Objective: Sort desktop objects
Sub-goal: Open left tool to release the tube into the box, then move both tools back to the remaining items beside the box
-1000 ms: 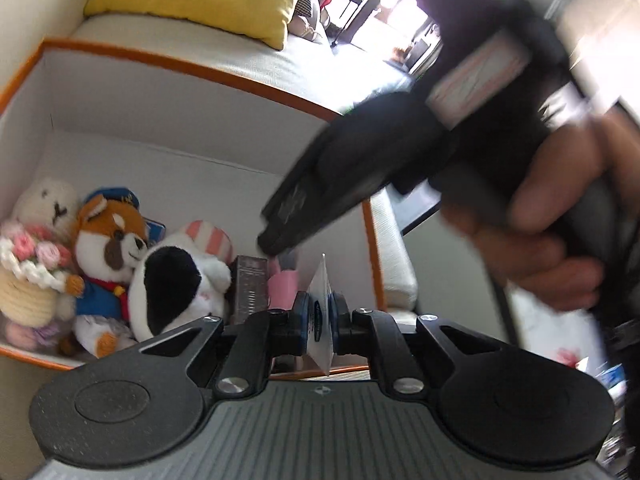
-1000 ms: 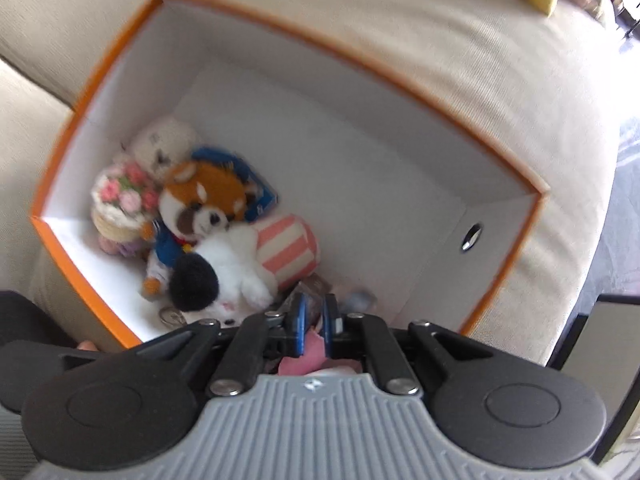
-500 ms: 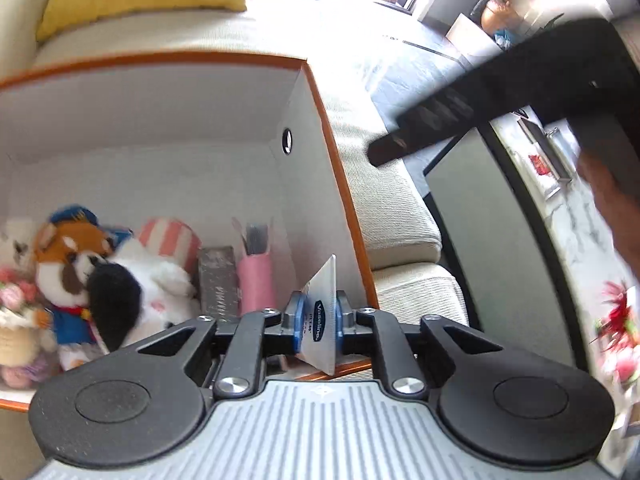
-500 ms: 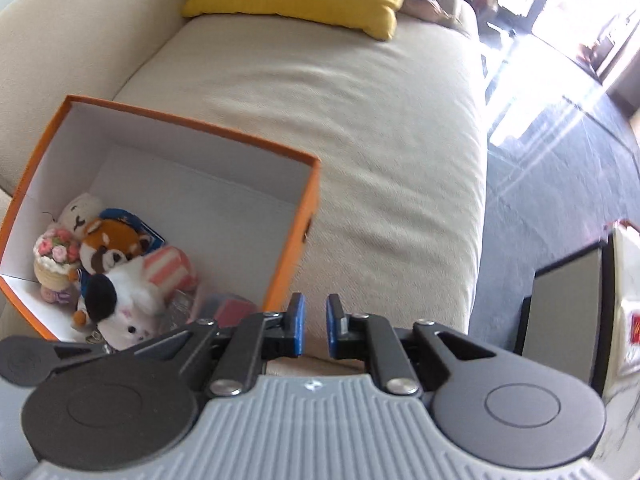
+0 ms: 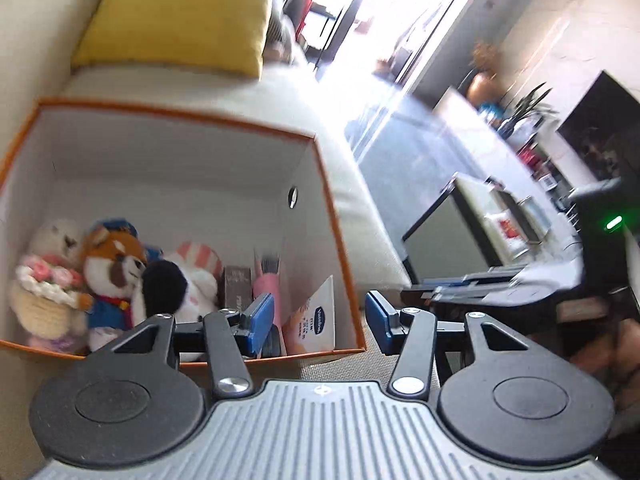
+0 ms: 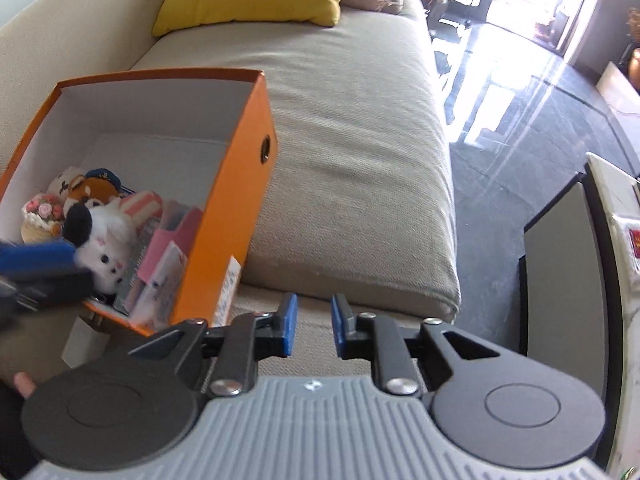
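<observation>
On the sofa [image 6: 352, 128], orange box [image 5: 344, 240] holds plush toys [image 5: 116, 276] plus a white sachet [image 5: 314, 316] leaning on its right wall (blue logo). Left gripper [image 5: 320, 318] jaws spread wide, empty, over the box's near corner. Right gripper [image 6: 311, 326] jaws parted, empty, over the cushion beside the box.

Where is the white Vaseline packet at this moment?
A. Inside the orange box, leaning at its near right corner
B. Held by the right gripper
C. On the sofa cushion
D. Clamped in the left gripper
A: the packet stands inside the orange box, and the left gripper is open and empty.
</observation>
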The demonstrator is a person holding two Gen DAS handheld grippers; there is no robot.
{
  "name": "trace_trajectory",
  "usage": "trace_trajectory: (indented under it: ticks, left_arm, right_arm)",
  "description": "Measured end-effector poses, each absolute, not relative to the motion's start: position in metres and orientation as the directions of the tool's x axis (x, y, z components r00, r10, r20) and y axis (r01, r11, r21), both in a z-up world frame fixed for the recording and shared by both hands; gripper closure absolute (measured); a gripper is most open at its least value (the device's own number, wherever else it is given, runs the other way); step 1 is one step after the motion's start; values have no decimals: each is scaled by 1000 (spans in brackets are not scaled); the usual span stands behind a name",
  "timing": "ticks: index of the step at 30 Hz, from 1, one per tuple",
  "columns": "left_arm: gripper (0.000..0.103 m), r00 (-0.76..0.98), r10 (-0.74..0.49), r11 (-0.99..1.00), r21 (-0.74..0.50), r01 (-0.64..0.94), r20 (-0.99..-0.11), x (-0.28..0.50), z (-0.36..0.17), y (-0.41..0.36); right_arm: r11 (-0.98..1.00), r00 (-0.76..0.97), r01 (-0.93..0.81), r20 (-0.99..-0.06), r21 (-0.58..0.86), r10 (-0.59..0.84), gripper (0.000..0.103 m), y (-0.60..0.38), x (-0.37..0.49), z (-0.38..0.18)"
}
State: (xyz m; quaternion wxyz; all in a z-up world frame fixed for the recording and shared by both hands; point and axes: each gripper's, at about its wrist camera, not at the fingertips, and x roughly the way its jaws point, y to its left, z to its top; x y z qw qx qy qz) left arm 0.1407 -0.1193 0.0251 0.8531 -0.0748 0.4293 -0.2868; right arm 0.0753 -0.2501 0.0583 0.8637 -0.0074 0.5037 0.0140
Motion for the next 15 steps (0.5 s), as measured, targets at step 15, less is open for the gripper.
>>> trace_trajectory:
  ticks: [15]
  left_arm:
    - [44, 500, -463, 861, -236, 451, -732, 58, 5, -50]
  right_arm:
    - [999, 456, -24, -889, 27, 35, 66, -201, -23, -14]
